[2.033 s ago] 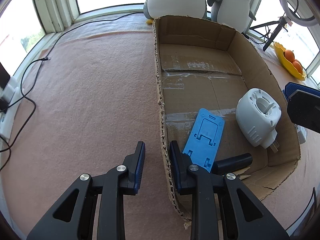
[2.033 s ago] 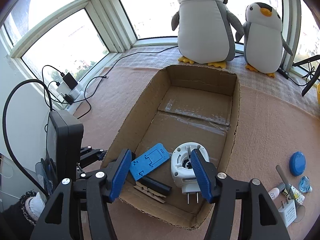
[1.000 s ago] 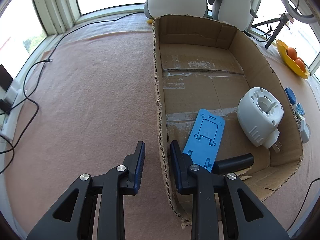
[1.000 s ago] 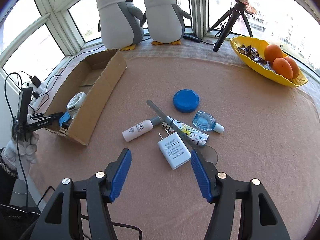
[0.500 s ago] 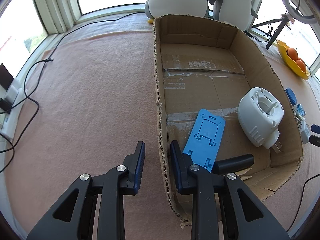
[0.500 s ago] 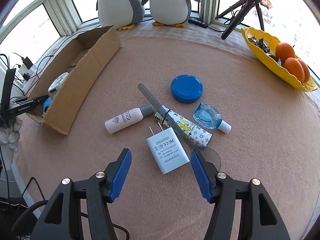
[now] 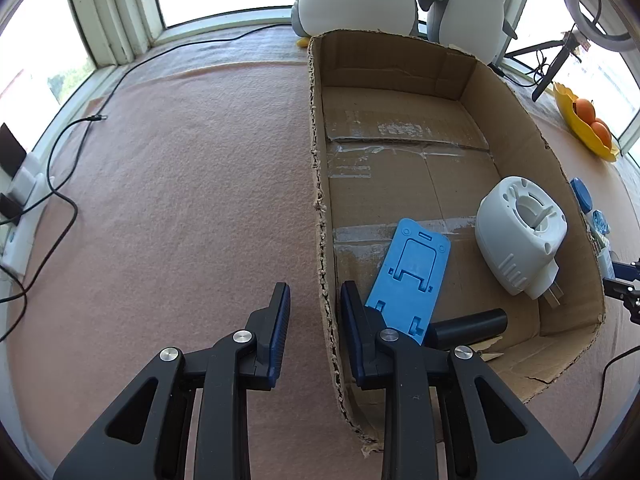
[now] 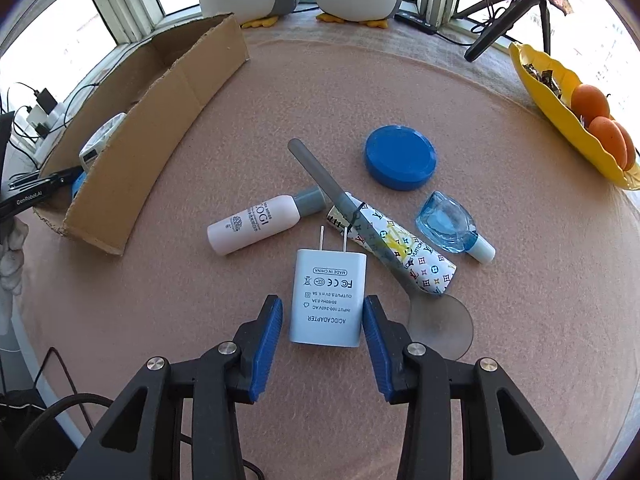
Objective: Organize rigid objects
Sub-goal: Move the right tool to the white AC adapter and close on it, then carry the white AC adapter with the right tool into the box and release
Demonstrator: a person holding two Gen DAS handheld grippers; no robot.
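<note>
— How is the left wrist view set?
— Low and close, aimed down the cardboard box [image 7: 400, 184] wall toward 12 o'clock.
— And the right?
— Angled down close over the table; the box [image 8: 160, 112] is shared, seen at 10 o'clock.

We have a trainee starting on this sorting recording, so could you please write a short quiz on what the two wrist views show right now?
1. True or false: the right hand-held gripper is already shut on the white AC adapter.
2. Multiple choice: the left hand-held gripper straddles A) the blue phone stand, B) the cardboard box wall, C) the black cylinder.
3. Fill in: the grey nail file lies across the patterned ____.

Key: 1 false, its open jaws only flank the adapter; 2 B; 3 tube.
</note>
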